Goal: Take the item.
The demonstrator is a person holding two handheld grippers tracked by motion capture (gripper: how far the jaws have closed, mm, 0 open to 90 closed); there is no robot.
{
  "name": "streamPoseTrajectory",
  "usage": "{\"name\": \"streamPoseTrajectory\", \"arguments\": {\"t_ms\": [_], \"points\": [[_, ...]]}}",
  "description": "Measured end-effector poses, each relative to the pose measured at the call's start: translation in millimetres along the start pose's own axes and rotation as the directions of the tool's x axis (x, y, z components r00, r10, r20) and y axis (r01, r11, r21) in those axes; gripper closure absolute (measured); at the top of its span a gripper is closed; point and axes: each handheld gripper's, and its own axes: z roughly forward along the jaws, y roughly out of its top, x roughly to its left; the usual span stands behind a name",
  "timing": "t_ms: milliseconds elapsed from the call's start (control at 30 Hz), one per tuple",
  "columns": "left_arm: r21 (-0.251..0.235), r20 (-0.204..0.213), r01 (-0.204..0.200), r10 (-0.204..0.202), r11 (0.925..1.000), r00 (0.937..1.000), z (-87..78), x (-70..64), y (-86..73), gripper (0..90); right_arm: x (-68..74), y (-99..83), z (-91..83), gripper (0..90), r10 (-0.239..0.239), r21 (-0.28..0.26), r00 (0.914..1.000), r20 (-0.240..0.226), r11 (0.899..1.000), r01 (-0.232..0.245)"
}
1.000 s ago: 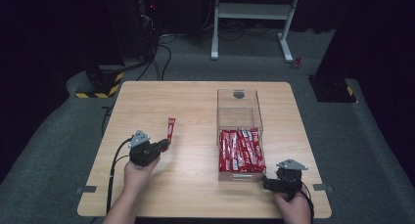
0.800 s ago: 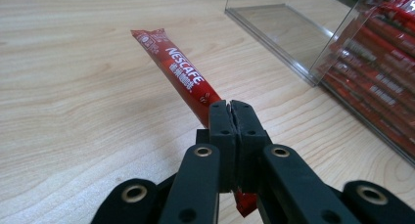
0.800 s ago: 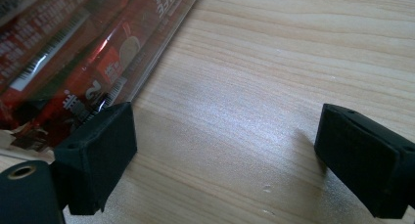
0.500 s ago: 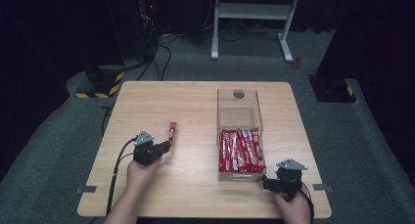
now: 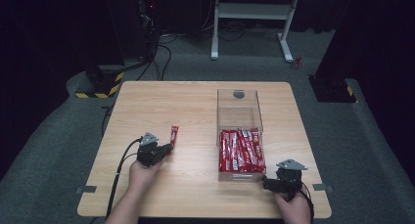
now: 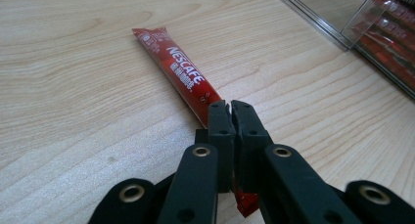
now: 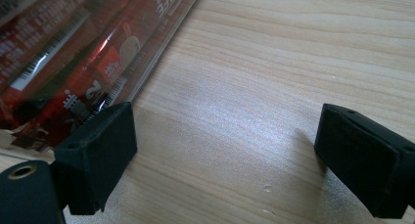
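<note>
A red Nescafe sachet (image 5: pixel 173 136) lies on the wooden table (image 5: pixel 195 106), left of a clear plastic box (image 5: pixel 219 117). My left gripper (image 5: pixel 166 148) sits at its near end. In the left gripper view the jaws are pressed together over the sachet (image 6: pixel 181 77), whose red tail pokes out beneath the left gripper (image 6: pixel 230 106). Several red sachets (image 5: pixel 241 150) lie packed in the box's near half. My right gripper (image 5: pixel 266 183) rests at the box's near right corner. In its own view, the right gripper (image 7: pixel 225 155) is open over bare wood, beside the packed sachets (image 7: pixel 73 53).
The box's far half (image 5: pixel 239 106) holds nothing. The box wall (image 6: pixel 342 18) stands to the right in the left gripper view. Cables trail from both grippers toward the table's near edge. A white stand frame (image 5: pixel 252 11) and dark equipment stand on the floor beyond the table.
My left gripper moved right and slightly forward to the sachet's near end. The sachet shifted a little toward the person. The right gripper stayed put.
</note>
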Motion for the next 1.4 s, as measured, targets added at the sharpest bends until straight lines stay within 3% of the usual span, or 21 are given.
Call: {"name": "streamPoseTrajectory", "arguments": {"t_ms": [367,833,967,1233,1400], "points": [[-0.023,0.004,-0.002,0.002,0.9997,1.0000,-9.4,-1.8,1.6,70.4,0.0,0.0,0.0,8.3,0.000,0.000,1.0000,0.000,1.000,0.000],[-0.028,-0.028,-0.044,0.043,0.9986,0.9987,-31.1,0.9,-2.8,52.2,0.0,-0.1,-0.1,8.3,0.000,0.001,1.0000,-0.001,1.000,0.000],[0.005,-0.041,-0.048,0.048,0.9989,0.9980,-34.8,2.7,-9.6,49.1,0.1,-0.3,-0.4,8.4,0.000,-0.001,1.0000,-0.002,1.000,0.000],[0.019,-0.071,-0.070,0.072,0.9973,0.9949,-51.3,4.5,-22.1,39.8,0.2,-0.5,-0.7,8.4,0.000,0.001,1.0000,-0.004,1.000,0.000],[0.036,-0.098,-0.066,0.069,0.9972,0.9928,-69.8,13.2,-39.7,36.0,0.1,-0.6,-0.8,8.4,-0.002,0.001,1.0000,-0.004,1.000,0.002]]}}
